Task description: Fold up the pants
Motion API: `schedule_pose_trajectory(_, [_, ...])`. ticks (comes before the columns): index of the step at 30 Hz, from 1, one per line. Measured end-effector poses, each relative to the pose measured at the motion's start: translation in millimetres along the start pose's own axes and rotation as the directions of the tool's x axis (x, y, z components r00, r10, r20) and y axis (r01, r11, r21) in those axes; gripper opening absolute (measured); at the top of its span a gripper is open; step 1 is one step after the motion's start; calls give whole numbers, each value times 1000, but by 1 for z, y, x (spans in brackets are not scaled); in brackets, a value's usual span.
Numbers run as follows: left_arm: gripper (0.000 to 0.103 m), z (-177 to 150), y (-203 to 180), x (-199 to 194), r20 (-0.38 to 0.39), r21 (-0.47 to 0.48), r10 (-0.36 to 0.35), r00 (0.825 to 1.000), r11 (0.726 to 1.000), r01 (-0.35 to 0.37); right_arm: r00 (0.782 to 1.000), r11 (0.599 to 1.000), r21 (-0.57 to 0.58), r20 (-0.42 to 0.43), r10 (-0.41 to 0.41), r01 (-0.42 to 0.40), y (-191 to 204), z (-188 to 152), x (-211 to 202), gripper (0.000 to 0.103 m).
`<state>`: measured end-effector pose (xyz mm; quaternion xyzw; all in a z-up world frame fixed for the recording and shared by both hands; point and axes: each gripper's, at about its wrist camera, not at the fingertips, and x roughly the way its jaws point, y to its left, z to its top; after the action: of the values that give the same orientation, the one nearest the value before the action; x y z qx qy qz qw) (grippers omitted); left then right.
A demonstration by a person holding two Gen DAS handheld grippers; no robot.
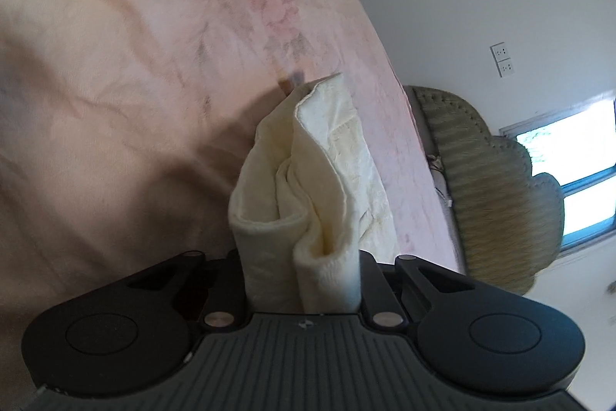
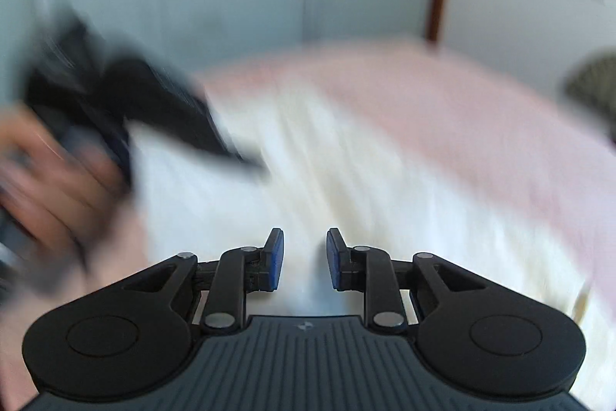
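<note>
Between the jaws of the left gripper sits a thick bunch of cream pants, and the jaws are pinching it tight, fabric packed right across the gap. No fingertips to be seen there, the cloth hides them. From the grip the folds stand up and away over the bed, which wears a pale pink flowered cover. Off to the right of the bed there's a green padded headboard, then a window bright with daylight, and a double wall socket higher on the white wall.

Over to the right wrist view, and it's badly smeared with motion. The right gripper is sharp, though: its jaws stand a little apart, blue pads facing each other, with nothing between them. Beyond them the pants spread pale and wide across the near side of the bed, pink cover showing further off. At far left a hand holds the other gripper, a dark blur whose tip reaches onto the cloth.
</note>
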<state>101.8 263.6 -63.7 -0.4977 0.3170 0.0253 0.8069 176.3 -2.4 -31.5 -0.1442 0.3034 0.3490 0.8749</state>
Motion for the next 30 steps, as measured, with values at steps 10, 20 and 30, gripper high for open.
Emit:
schedule_pose_trajectory(10, [11,-53,-90,-52,209,369,-53,976,929,-28,976,993,107,217,20,-44,-3,6,-43,24])
schedule_pose_trajectory(20, [13,-171,-196,-55,231,721,-227,946,693,-10,906,960,273,418,-60,-62,-32,-26,-128,24])
schedule_pose_trajectory(30, [16,-269,-263,34,-39,823,-270,962,537,184,880,860,506,376,-292,69,-115,-102,-184,24])
